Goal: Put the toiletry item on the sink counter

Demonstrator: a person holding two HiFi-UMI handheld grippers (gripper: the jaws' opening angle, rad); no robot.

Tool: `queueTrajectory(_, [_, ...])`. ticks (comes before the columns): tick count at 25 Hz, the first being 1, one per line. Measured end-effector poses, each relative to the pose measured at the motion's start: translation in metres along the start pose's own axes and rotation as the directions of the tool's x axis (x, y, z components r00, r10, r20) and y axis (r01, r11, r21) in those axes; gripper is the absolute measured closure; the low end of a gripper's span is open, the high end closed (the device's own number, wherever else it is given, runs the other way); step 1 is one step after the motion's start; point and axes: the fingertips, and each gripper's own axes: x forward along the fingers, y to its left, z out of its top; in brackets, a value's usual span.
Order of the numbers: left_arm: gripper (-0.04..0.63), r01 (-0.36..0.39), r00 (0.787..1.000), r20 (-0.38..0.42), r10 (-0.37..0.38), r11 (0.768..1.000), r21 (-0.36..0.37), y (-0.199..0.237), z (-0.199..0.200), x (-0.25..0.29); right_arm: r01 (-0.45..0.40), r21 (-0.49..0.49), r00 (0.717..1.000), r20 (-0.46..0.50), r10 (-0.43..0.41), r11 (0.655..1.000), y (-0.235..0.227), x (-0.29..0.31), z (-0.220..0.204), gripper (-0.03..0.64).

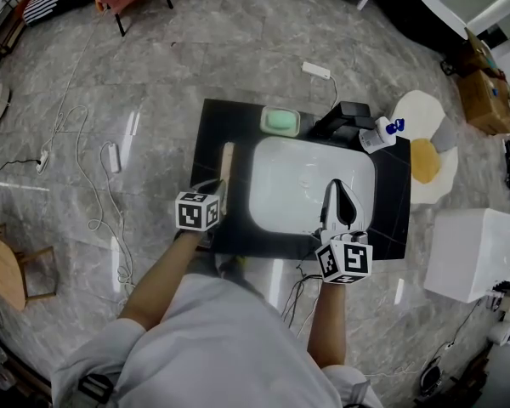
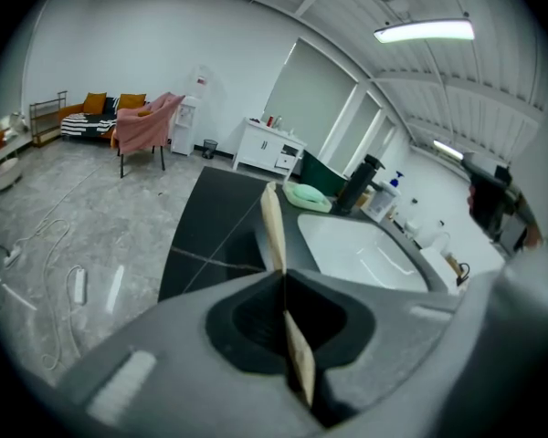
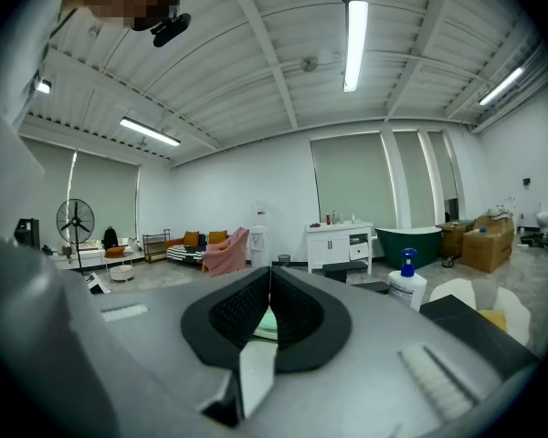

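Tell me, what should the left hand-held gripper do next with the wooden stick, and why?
Probably open its jaws and let go. The left hand-held gripper is shut on the near end of the wooden stick, which already seems to lie along the black counter beside the white basin.

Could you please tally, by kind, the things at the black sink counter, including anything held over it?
Green soap dish: 1
White pump bottle with blue top: 1
Black faucet: 1
Thin tan toiletry item, held in the left tongs: 1
Total: 4
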Motion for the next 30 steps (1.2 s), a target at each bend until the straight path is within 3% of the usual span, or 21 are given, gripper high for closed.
queueTrajectory(16, [0.531,-0.071,0.997,-0.002,0.071,0.997,0.021,0.024,0.000,-0.013,-0.013,-0.003,1.000,-0.009,0.013,1.000,0.007,0.001,-0.004,0.614])
queueTrajectory(30, [0.529,-0.098,0.989,0.115,0.090,0.993,0.065,0.019,0.023,-0.072,-0.068,0.011,0.998,0.018,0.068,0.998,0.036,-0.008,0.003,0.614])
